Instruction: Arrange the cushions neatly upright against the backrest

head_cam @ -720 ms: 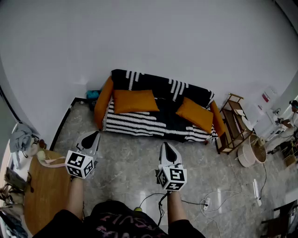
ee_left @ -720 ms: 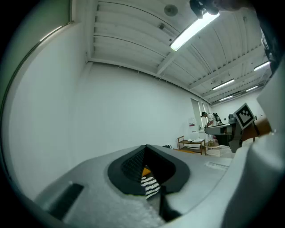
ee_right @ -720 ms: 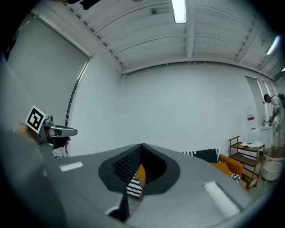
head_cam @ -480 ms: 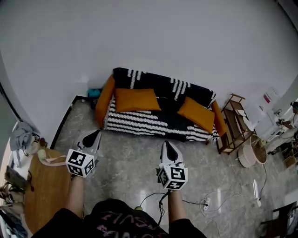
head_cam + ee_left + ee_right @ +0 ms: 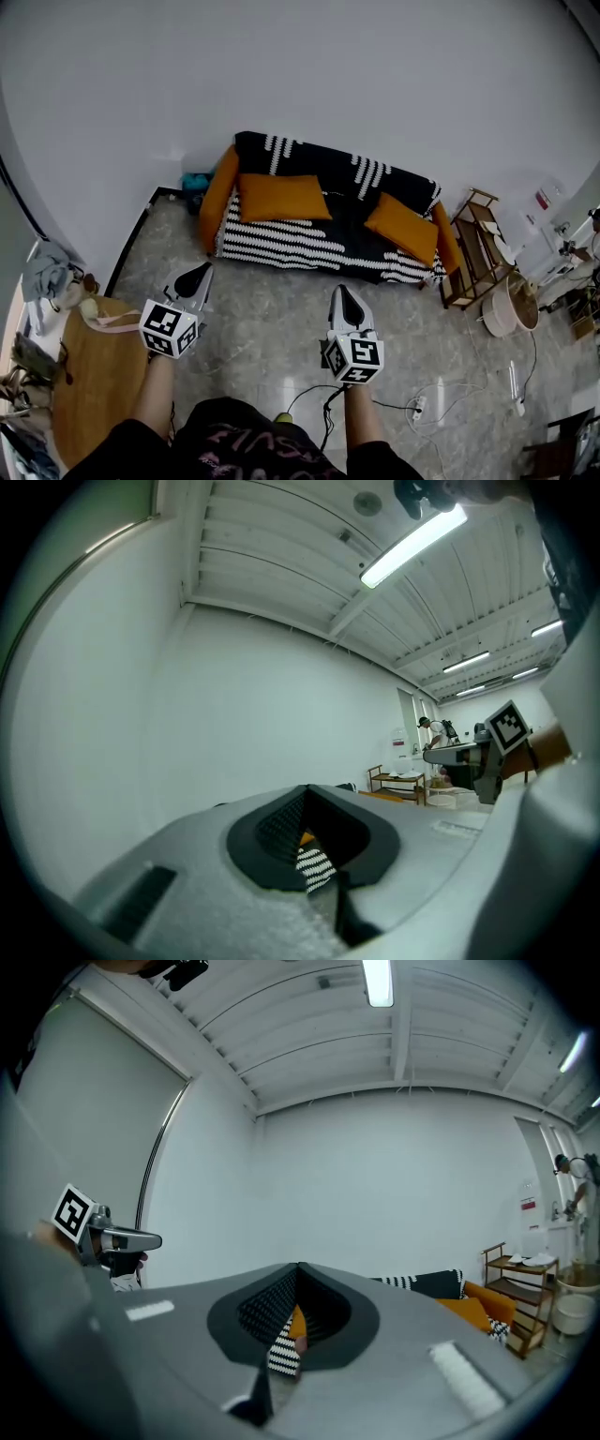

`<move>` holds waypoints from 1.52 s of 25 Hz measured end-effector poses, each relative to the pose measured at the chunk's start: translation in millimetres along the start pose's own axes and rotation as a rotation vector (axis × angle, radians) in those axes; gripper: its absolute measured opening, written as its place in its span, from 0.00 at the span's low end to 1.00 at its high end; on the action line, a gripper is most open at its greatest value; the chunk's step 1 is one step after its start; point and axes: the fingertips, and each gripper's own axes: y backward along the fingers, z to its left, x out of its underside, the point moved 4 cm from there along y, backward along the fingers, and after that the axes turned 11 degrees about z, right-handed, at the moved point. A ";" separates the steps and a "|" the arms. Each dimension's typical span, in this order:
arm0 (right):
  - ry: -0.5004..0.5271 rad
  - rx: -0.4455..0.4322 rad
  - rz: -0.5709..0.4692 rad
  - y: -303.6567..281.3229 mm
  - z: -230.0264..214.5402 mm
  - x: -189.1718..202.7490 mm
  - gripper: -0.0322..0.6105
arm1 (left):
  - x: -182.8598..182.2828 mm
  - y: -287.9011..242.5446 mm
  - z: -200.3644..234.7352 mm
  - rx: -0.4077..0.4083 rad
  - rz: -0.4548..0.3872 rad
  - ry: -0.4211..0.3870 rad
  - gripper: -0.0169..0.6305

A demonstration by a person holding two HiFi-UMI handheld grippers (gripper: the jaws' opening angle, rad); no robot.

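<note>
White bare wall [image 5: 281,75] on the far side, grey marbled floor [image 5: 272,314] running up to it. Against that wall, low sofa [image 5: 319,248] with orange arms, seat and backrest draped in a black-and-white patterned throw. On the sofa's left half, orange rectangular fabric cushion [image 5: 281,197], leaning on the backrest just beside the left arm. On the right half, second orange cushion [image 5: 405,228], turned at a slant, close to the right arm and well apart from the first. Right of the sofa, slatted wooden shelf rack [image 5: 473,248], then round pale basket [image 5: 506,311] nearer. Near left, round wooden table [image 5: 89,384]. Near right on the floor, white power strip [image 5: 417,409] with trailing cable.

White left gripper [image 5: 201,273] with its marker cube, held level over the floor, well short of the sofa and pointed toward it. Jaws pressed together, pinching nothing; through the small opening behind the tips, only a sliver of striped throw and orange, far off. White right gripper [image 5: 343,292], likewise level, beside the left one and equally far from the sofa. Jaws pressed together too, empty, with the same distant stripes and orange showing behind them.
</note>
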 end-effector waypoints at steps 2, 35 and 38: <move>0.016 0.012 -0.003 -2.4 10.7 1.4 0.07 | 4.4 0.5 7.8 0.017 0.001 0.005 0.02; 0.000 0.038 0.082 -258.8 -152.1 3.0 0.07 | -1.8 -278.2 103.3 0.028 0.120 0.074 0.02; 0.002 0.021 0.078 -293.6 -181.0 -5.7 0.07 | -11.3 -310.6 109.1 0.006 0.135 0.081 0.02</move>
